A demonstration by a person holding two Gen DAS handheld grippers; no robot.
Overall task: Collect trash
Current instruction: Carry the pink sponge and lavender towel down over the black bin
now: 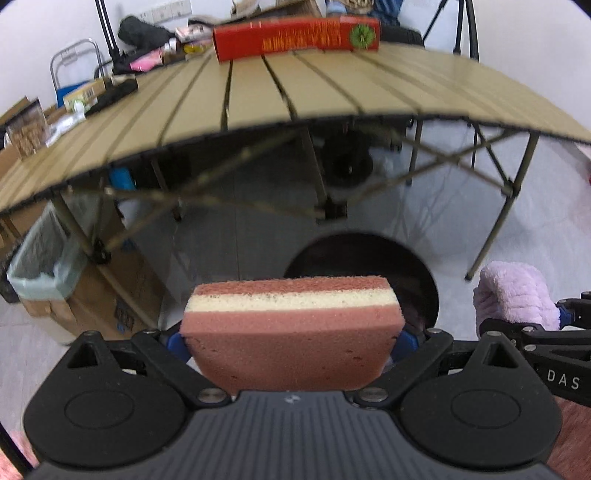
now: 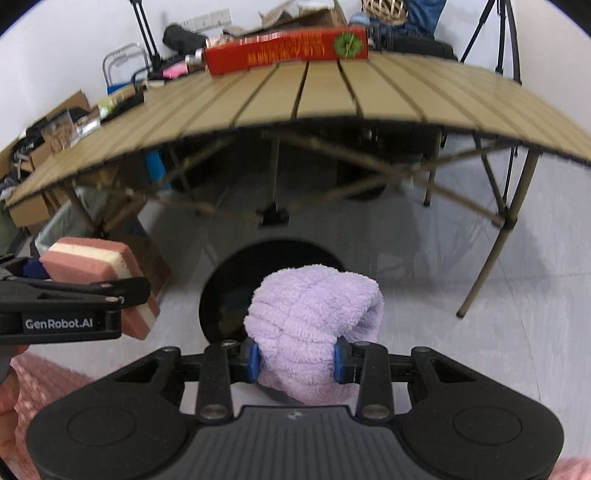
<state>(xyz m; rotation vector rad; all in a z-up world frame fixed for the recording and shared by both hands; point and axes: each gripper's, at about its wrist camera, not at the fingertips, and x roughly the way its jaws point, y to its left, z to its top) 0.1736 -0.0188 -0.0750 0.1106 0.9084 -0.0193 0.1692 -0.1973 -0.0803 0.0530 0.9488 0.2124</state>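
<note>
sponge [image 1: 291, 332] clamped in left tool [image 1: 291, 341] | towel [image 2: 314, 325] clamped in right tool [image 2: 298, 360] | both above bin [image 2: 273, 284] rim, clear of table [image 2: 332, 99] edge

Slatted folding table [image 1: 332, 92] on pale floor [image 1: 535, 229], white wall [image 1: 37, 29] behind

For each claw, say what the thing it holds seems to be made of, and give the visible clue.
Left claw: the layered block looks like sponge foam, matte and porous, with fine pores and pink and cream layers. Right claw: the lilac bundle looks like plush terry or microfibre cloth; its fuzzy, ribbed pile bulges softly between the blue pads.
</note>
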